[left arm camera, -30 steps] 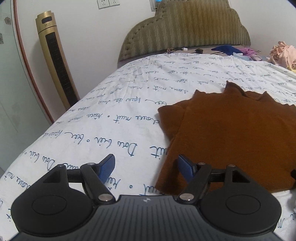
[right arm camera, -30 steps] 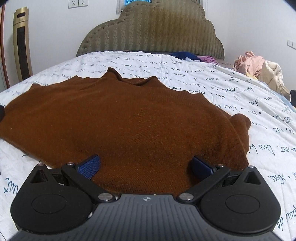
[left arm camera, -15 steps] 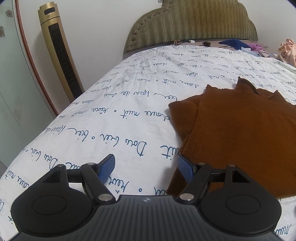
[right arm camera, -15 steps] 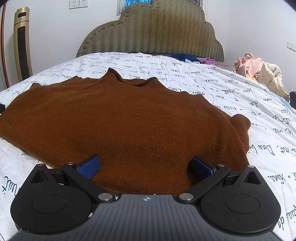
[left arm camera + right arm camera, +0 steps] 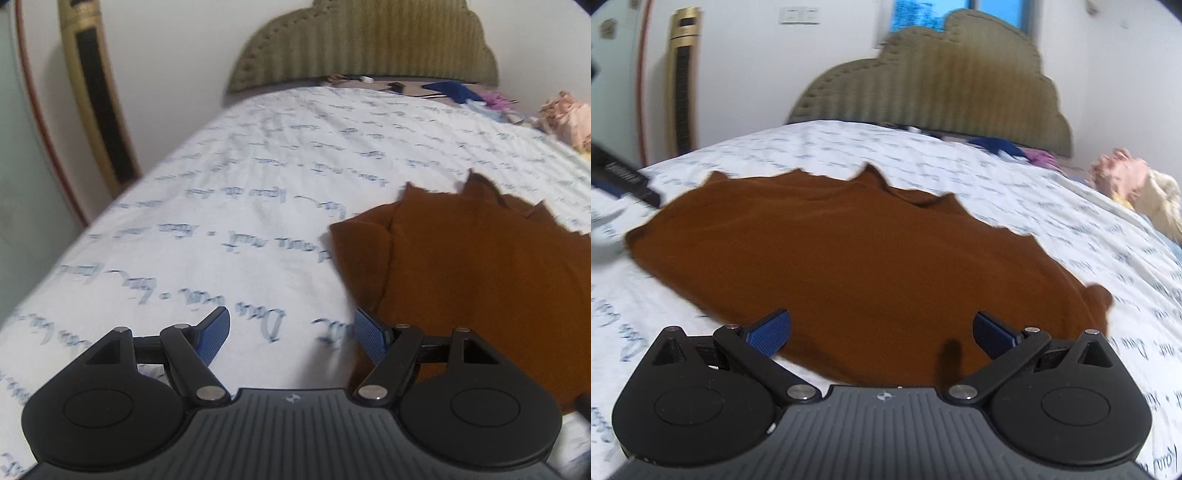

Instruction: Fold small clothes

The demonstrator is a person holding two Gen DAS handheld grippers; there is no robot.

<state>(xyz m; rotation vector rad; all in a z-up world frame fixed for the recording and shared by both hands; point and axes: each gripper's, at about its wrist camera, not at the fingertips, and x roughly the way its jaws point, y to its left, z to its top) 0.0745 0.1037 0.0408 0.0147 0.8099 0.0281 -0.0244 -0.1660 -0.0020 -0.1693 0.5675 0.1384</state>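
Both sets of jaws gape wide, holding nothing. Your right gripper [image 5: 881, 334] faces the brown sweater [image 5: 857, 269] dead ahead, spread crosswise; your left gripper [image 5: 291, 332] sits off its left sleeve [image 5: 360, 254].

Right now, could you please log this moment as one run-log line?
sweater: flat on bed, unfolded | left gripper: open, at its left edge | right gripper: open, over hem

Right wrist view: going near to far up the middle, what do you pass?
right gripper → brown sweater → white printed bedsheet → olive headboard → window.
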